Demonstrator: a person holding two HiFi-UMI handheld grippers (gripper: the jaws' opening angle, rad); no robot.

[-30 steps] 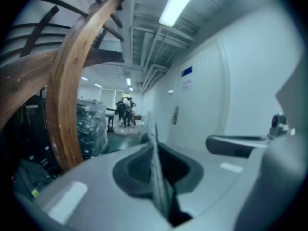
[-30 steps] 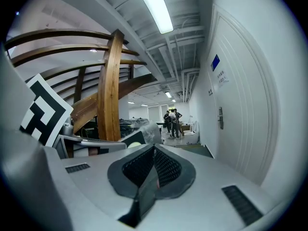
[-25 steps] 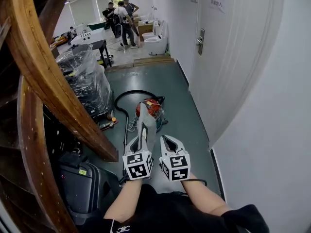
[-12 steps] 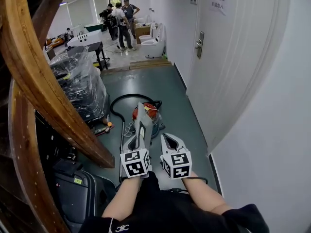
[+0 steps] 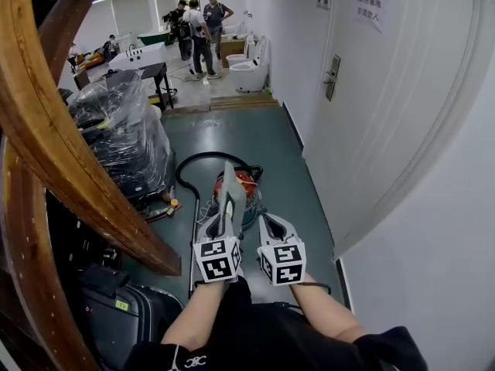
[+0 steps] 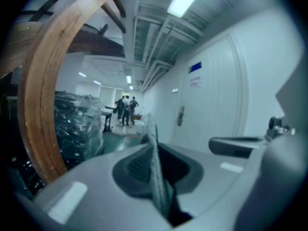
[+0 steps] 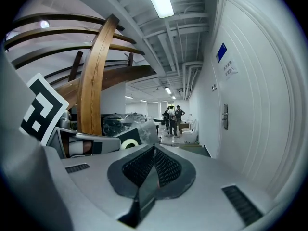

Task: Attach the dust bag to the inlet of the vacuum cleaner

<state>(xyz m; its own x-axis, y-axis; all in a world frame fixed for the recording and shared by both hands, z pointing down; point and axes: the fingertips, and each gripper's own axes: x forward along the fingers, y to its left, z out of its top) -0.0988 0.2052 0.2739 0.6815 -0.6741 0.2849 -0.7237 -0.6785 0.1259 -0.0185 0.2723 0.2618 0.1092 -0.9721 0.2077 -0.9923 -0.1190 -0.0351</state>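
While a person (image 5: 255,338) stands beside a white wall (image 5: 410,176), a red vacuum cleaner (image 5: 246,182) lies ahead on the green floor (image 5: 282,141).
The left gripper (image 5: 226,213) is clamped on a flat grey dust bag (image 5: 230,190) that stands upright above its jaws, well short of the vacuum cleaner. The right gripper (image 5: 267,221), just beside it, is closed tight and holds nothing.

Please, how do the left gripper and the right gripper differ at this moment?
The left gripper is shut on the grey dust bag; the right gripper is shut on nothing. The bag sticks up past the left gripper's tips, while the right gripper's fingers meet. Both point forward, side by side, toward the red vacuum cleaner on the floor.
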